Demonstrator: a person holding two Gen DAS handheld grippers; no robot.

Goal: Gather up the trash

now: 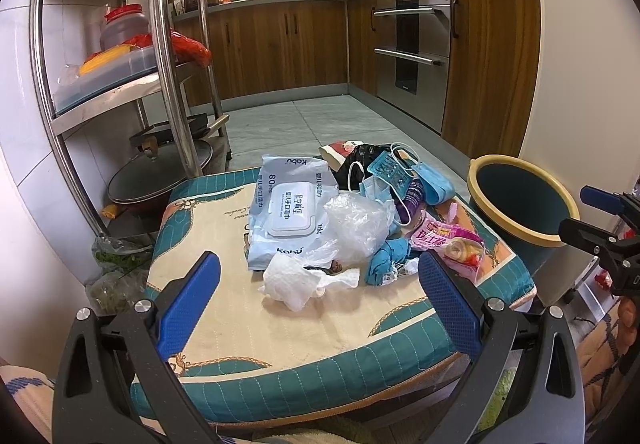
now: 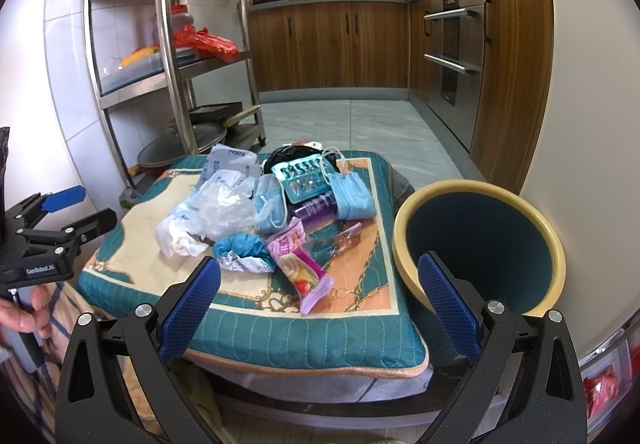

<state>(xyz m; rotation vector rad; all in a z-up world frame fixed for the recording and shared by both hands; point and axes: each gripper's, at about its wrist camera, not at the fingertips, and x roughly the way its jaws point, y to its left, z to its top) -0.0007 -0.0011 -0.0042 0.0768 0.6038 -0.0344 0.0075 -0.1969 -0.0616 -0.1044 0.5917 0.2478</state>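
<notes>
While both sets of jaws stand spread wide and hold nothing, the left gripper [image 1: 319, 292] has the crumpled white tissue [image 1: 294, 280] dead ahead, nearest of the trash heaped on the teal cushion [image 1: 280, 376]. The right gripper [image 2: 319, 292] points between the pink snack wrapper [image 2: 302, 270], whose long axis runs diagonally toward it, and the yellow-rimmed bin [image 2: 480, 244] just right of the cushion. Both hover low and level at the near edge, neither touching anything

Trash pile [image 2: 276, 207] lies on cushion [image 2: 304, 336], bin [image 2: 480, 244] just beside, right hand-held gripper [image 2: 320, 308] spread wide.
</notes>
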